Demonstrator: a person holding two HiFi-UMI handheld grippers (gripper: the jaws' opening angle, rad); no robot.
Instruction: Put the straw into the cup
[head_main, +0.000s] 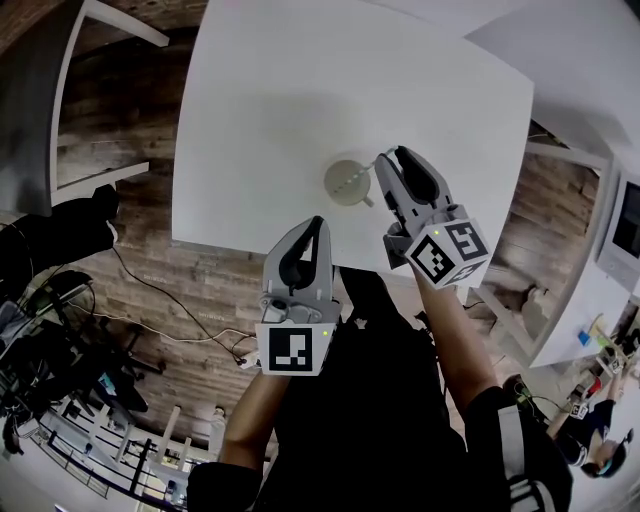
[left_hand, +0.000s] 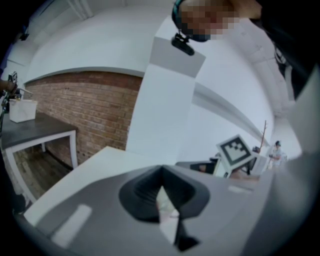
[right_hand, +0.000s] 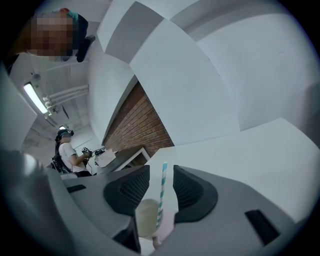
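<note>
A pale cup (head_main: 342, 190) stands on the white table (head_main: 300, 80) near its front edge. A teal-and-white striped straw (right_hand: 161, 195) stands almost upright with its lower end inside the cup (right_hand: 145, 220). In the head view the straw (head_main: 356, 176) leans from the cup toward my right gripper (head_main: 393, 155). My right gripper (right_hand: 161, 172) is open; the straw rises in the gap between its dark pads and neither pad presses on it. My left gripper (head_main: 318, 224) hovers at the table's front edge, left of and nearer than the cup. Its jaws (left_hand: 161, 171) meet at the tips, shut.
A brick wall (left_hand: 85, 110) runs behind the table. A dark side table (left_hand: 35, 131) with a white box (left_hand: 22, 110) stands at the left. Cables and gear (head_main: 60, 330) lie on the wooden floor. A person (right_hand: 67, 150) stands far off.
</note>
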